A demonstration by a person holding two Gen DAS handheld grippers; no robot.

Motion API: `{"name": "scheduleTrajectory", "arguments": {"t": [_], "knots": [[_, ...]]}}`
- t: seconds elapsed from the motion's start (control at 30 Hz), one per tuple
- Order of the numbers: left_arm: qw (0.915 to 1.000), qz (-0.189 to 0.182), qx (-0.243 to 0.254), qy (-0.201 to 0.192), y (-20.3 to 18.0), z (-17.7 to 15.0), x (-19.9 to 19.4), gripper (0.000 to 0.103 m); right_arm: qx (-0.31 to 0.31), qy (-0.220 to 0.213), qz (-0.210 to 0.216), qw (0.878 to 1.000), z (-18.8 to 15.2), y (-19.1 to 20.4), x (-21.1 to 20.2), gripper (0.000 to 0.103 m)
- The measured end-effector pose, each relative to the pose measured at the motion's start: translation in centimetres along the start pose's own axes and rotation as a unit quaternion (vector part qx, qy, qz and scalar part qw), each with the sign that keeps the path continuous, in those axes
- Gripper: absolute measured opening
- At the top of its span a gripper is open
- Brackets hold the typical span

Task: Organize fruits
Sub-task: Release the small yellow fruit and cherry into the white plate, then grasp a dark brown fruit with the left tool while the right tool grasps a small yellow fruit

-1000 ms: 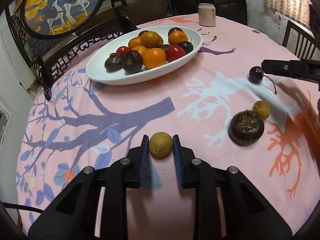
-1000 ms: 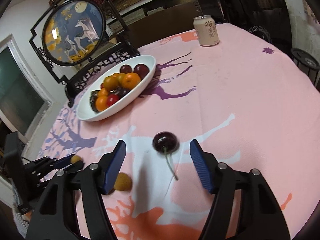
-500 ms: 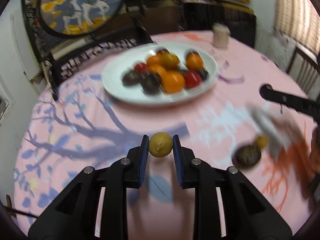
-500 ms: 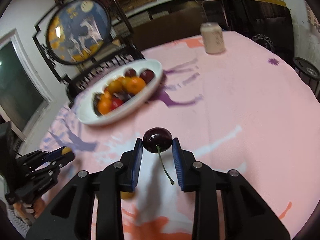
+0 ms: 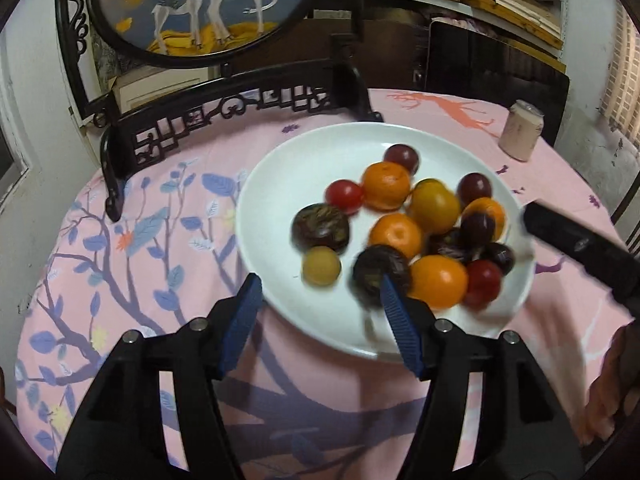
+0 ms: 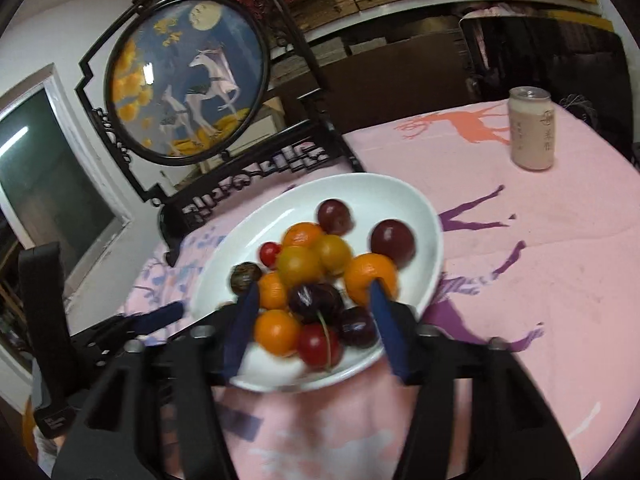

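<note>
A white oval plate (image 5: 276, 168) holds several oranges, red fruits and dark fruits. My left gripper (image 5: 322, 308) hangs over the plate's near rim, its jaws opening with nothing pressed between them. A small yellow fruit (image 5: 321, 266) lies loose on the plate just beyond them. In the right wrist view my right gripper (image 6: 315, 320) hovers above the near end of the plate (image 6: 404, 194), its jaws opening too. A dark cherry (image 6: 316, 298) rests among the fruits between the pads, free of them, its stem lying across a red fruit (image 6: 320, 346).
A black carved stand with a round deer picture (image 5: 192, 4) rises just behind the plate. A pale drink can (image 6: 531, 134) stands at the far right of the pink patterned tablecloth (image 6: 540, 240). The right gripper's finger (image 5: 576, 240) reaches in from the right, a hand (image 5: 612, 384) below it.
Both grippers travelled from the table to the plate. The left one was shut on the yellow fruit and the right one on the cherry; both have opened and the fruits lie on the plate.
</note>
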State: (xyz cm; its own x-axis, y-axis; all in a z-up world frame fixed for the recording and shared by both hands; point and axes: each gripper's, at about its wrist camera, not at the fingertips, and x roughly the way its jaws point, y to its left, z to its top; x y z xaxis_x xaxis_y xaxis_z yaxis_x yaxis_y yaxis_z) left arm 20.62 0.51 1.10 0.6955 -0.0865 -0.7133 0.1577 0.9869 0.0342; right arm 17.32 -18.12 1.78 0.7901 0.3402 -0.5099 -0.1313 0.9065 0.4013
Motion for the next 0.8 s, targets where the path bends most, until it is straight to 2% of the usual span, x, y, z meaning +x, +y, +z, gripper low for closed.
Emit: {"name": "scheduleTrajectory", "arguments": {"t": [0.07,0.13,0.23,0.3,0.47,0.6,0.8], "knots": [[1.0000,0.003,-0.008,0.000,0.4,0.0,-0.1,0.073,0.004,0.002,0.001,1.000,0.0,-0.3,-0.4,0.059],[0.9998,0.010,-0.013,-0.005,0.5,-0.3,-0.6,0.088,0.010,0.010,0.001,1.000,-0.3,-0.4,-1.1,0.059],[0.9993,0.032,0.006,-0.016,0.1,-1.3,-1.6,0.092,0.036,0.034,-0.005,0.999,-1.1,-1.2,-2.2,0.061],[0.9984,0.046,0.024,-0.024,-0.6,-2.3,-2.4,0.097,0.053,0.031,0.001,0.998,-1.7,-1.8,-3.4,0.063],[0.9969,0.053,0.056,-0.012,-2.1,-4.8,-3.3,0.099,0.055,0.033,-0.005,0.998,-4.4,-2.2,-6.5,0.075],[0.9921,0.080,0.095,-0.019,-3.5,-6.6,-4.5,0.101,0.044,0.044,-0.004,0.998,-6.2,-2.0,-8.1,0.075],[0.9922,0.087,0.086,-0.022,-3.2,-7.8,-6.1,0.101,0.034,0.040,-0.015,0.999,-7.9,-1.8,-10.0,0.078]]}}
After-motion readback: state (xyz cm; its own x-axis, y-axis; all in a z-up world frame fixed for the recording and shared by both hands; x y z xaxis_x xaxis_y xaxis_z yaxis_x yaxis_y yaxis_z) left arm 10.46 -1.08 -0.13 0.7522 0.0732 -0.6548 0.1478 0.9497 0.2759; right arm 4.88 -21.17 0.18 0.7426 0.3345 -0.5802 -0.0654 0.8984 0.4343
